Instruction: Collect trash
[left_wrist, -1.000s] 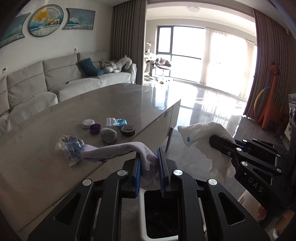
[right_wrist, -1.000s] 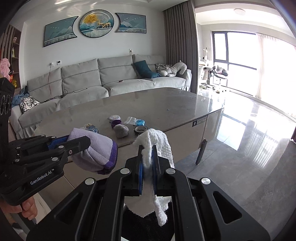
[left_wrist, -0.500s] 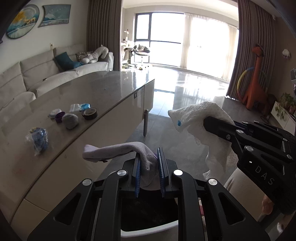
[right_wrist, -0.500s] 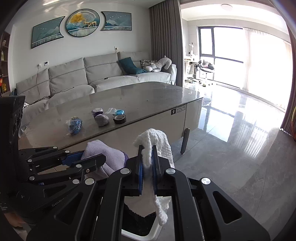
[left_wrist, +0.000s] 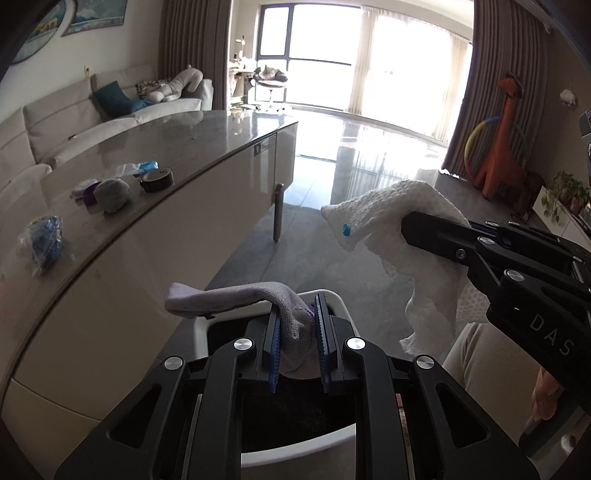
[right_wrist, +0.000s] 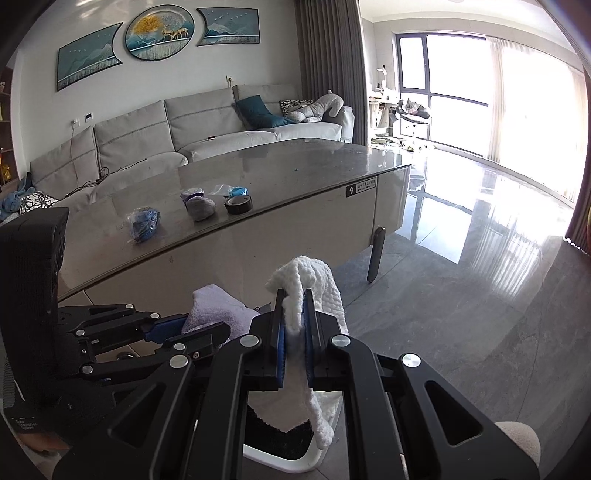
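left gripper (left_wrist: 297, 334): jaws clamped on lilac cloth (left_wrist: 236, 299)
right gripper (right_wrist: 294, 326): jaws clamped on white cloth (right_wrist: 314, 280)
bin (left_wrist: 343, 314): under both grippers

A home living room: grey sectional sofa (right_wrist: 207, 129), framed wall art (right_wrist: 159, 33), long stone-topped table (right_wrist: 295, 166), floor-length curtains (right_wrist: 328, 66).
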